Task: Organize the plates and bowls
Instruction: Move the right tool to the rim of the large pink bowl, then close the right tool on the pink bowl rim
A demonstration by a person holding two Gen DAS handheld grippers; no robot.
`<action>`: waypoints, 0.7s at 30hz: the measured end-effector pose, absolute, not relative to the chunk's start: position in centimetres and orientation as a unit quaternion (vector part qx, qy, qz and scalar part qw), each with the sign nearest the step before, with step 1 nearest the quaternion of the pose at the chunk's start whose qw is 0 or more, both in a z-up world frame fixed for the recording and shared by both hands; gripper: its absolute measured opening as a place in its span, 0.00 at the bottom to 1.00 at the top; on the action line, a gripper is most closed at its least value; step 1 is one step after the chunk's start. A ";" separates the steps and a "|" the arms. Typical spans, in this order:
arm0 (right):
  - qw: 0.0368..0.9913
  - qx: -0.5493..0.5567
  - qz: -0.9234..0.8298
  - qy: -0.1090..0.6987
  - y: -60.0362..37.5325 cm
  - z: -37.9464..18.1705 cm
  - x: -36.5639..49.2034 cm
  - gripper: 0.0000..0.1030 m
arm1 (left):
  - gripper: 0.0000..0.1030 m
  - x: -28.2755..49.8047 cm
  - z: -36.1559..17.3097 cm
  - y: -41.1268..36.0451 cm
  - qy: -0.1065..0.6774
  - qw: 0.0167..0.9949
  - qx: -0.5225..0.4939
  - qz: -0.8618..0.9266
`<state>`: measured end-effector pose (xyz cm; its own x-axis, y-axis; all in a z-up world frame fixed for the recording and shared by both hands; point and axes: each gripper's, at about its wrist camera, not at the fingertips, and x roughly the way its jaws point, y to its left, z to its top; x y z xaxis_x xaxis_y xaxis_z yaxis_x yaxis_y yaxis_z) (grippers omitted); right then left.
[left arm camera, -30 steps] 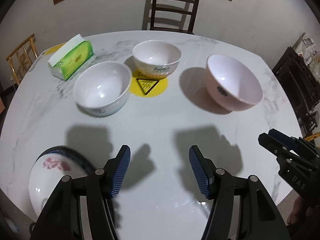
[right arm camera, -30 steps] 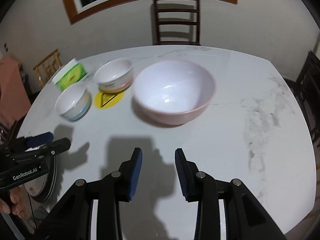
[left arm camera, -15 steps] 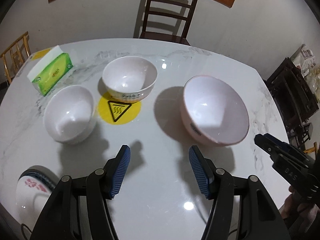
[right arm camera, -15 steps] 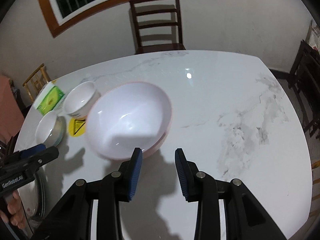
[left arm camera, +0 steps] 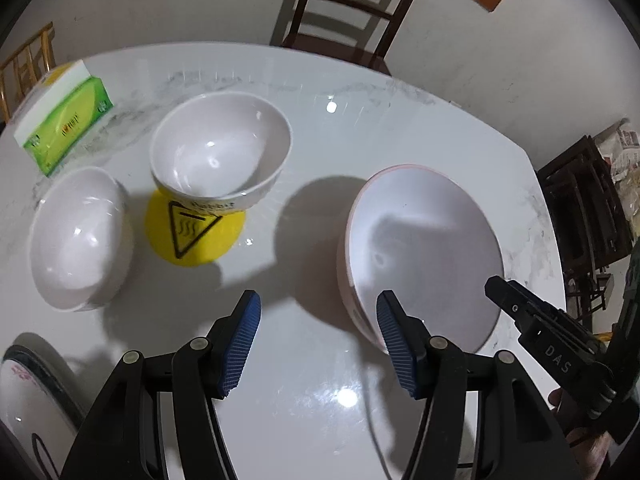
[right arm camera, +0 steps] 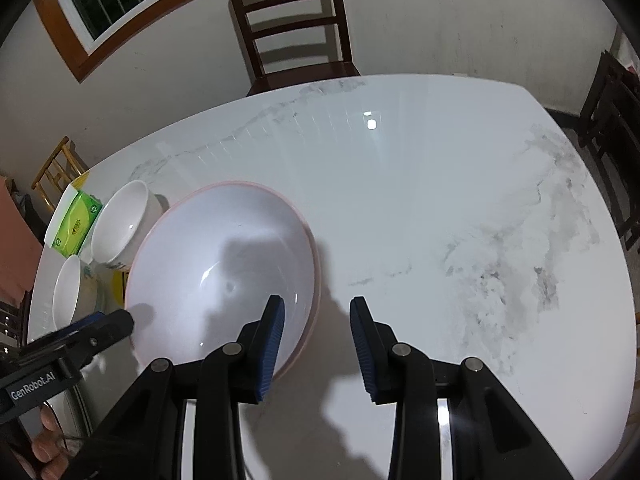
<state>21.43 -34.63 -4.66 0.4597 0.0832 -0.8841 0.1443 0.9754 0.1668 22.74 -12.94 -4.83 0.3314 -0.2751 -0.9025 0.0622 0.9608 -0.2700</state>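
Observation:
A large pink-rimmed bowl point(left arm camera: 424, 256) point(right arm camera: 224, 272) stands upright on the white marble table point(right arm camera: 400, 184). My left gripper point(left arm camera: 318, 340) hovers open at the bowl's left side, its right fingertip over the left rim. My right gripper point(right arm camera: 318, 340) is open at the bowl's right side, its left fingertip over the inside and the rim showing between the fingers; no pad presses on it. A white lettered bowl point(left arm camera: 220, 156) sits at the edge of a yellow warning sticker point(left arm camera: 192, 236). Another white bowl point(left arm camera: 80, 236) lies further left, and a flowered plate point(left arm camera: 24, 400) at the near left corner.
A green tissue box point(left arm camera: 68, 116) rests at the table's far left. A dark wooden chair point(right arm camera: 296, 28) stands behind the table, and more dark furniture point(left arm camera: 584, 208) to the right. A hand point(right arm camera: 48, 444) holds the left gripper's handle. Bare marble stretches right of the pink bowl.
Both grippers have travelled across the table to the pink bowl, which now lies close under their fingertips. The small bowls and tissue box have slid leftward in both views.

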 end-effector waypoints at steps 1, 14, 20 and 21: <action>0.845 0.112 -0.018 0.522 -34.8 -5.0 21.6 0.34 | 0.55 23.0 -5.1 -13.1 0.571 0.809 -0.095 -0.104; 0.832 0.128 -0.015 0.539 -35.1 -7.1 22.5 0.27 | 0.24 25.3 -7.5 -14.3 0.584 0.799 -0.094 -0.110; 0.831 0.126 -0.011 0.541 -34.2 -7.2 22.7 0.13 | 0.10 25.1 -7.2 -14.9 0.578 0.800 -0.089 -0.131; 0.832 0.123 -0.013 0.540 -34.0 -7.2 22.5 0.13 | 0.10 25.1 -7.1 -14.8 0.578 0.800 -0.090 -0.131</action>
